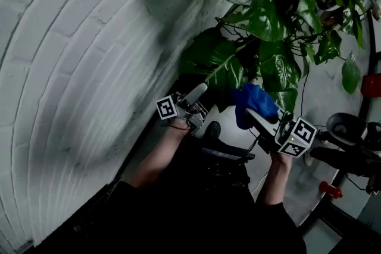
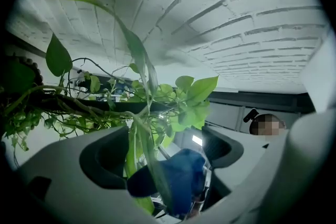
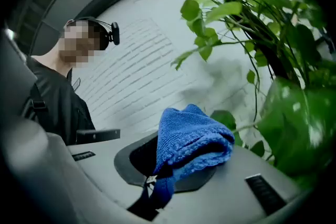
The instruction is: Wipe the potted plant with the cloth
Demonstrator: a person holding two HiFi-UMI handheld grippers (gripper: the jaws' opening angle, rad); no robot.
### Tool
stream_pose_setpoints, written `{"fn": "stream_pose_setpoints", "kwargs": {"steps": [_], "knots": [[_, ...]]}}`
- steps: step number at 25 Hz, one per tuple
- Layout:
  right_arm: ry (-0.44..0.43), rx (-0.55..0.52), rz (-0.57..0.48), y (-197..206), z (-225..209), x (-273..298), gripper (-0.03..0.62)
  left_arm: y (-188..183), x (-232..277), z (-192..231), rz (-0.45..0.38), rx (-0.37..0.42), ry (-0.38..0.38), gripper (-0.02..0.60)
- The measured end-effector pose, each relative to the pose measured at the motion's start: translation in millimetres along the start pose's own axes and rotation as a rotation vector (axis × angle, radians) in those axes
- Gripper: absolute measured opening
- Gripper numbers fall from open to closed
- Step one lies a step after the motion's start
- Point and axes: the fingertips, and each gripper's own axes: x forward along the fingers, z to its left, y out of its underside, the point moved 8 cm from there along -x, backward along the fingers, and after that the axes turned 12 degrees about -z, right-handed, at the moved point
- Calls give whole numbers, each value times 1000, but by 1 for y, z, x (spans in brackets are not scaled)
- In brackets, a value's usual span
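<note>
The potted plant [image 1: 268, 38] fills the upper right of the head view with large dark green leaves. My right gripper [image 1: 260, 117] is shut on a bunched blue cloth [image 1: 253, 103], held up against the lower leaves. In the right gripper view the cloth [image 3: 191, 136] lies folded over the jaw, with leaves [image 3: 294, 123] close on the right. My left gripper [image 1: 193, 98] stands open just left of the cloth, under a leaf. In the left gripper view a long drooping leaf [image 2: 140, 68] runs down between the parted jaws, and the blue cloth [image 2: 181, 178] shows just beyond them.
A white brick wall [image 1: 77, 68] curves along the left, close to the plant. Black equipment [image 1: 351, 154] and red parts [image 1: 330, 190] stand at the lower right on the grey floor. More vines and small leaves [image 2: 68, 113] hang at the left of the left gripper view.
</note>
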Motion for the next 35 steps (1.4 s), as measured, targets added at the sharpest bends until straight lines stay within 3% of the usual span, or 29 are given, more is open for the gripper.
{"fn": "stream_pose_setpoints", "kwargs": {"steps": [6, 10, 12, 16, 19, 27, 35], "knots": [[-39, -152, -169, -73, 21, 46, 60, -1, 1, -9, 3, 3, 22, 434], [31, -212, -172, -80, 15, 68, 60, -5, -1, -13, -7, 2, 29, 434], [61, -207, -112, -63, 1, 78, 60, -5, -1, -14, -3, -4, 35, 434], [149, -98, 139, 15, -43, 98, 60, -3, 1, -15, -1, -25, 54, 434], [150, -22, 254, 66, -50, 99, 60, -2, -1, -15, -1, -37, 51, 434], [114, 30, 368, 115, -30, 67, 59, -3, -4, -9, 2, -43, 40, 434], [149, 58, 464, 134, -16, 18, 60, 2, -9, -2, 46, -16, 17, 434]]}}
